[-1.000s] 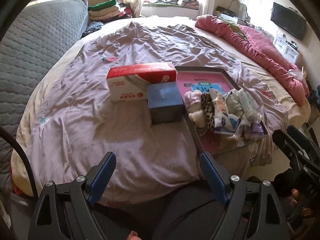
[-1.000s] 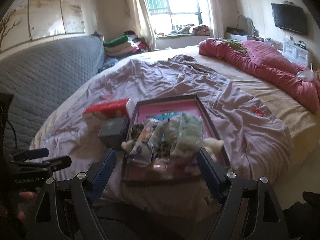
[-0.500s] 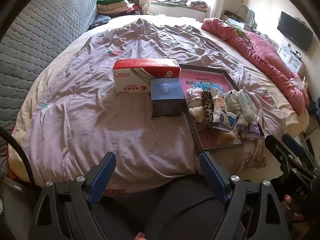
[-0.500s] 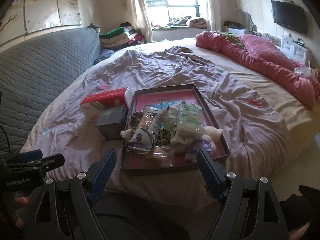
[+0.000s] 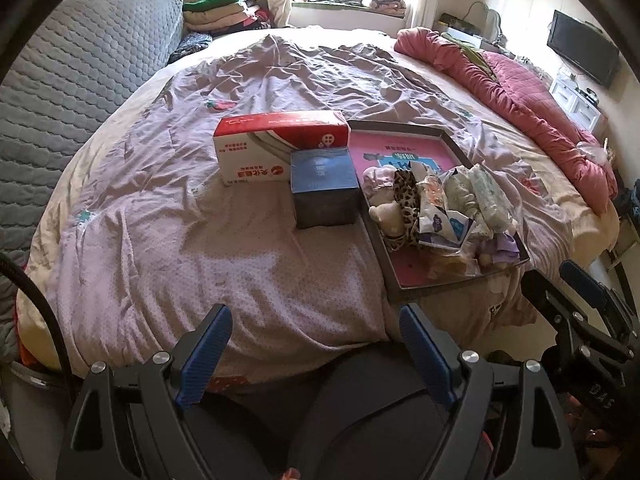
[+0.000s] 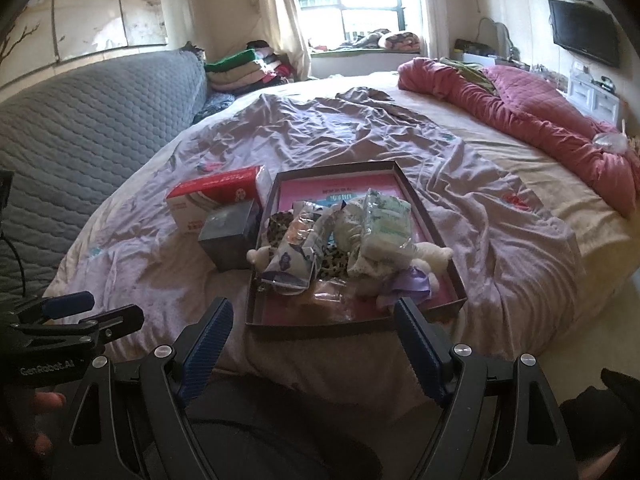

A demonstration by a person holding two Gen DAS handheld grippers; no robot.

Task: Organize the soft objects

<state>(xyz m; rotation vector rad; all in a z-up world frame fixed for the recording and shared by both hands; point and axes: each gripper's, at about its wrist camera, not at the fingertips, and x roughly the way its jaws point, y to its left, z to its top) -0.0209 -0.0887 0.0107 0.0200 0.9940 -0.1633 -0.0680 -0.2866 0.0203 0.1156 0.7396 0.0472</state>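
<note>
Both the left gripper [image 5: 316, 354] and the right gripper [image 6: 314, 350] are held spread and empty short of the tray [image 6: 352, 322], in whose near half the soft objects [image 6: 344, 240] are heaped, probably light, limp and crinkly-slippery, best pinched at a bunched fold.

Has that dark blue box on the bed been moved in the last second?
No. The dark blue box stays against the red-and-white box and beside the tray; only the cameras shifted.

The heaped soft items [image 6: 340, 240] hide much of the tray [image 6: 260, 322] floor.
</note>
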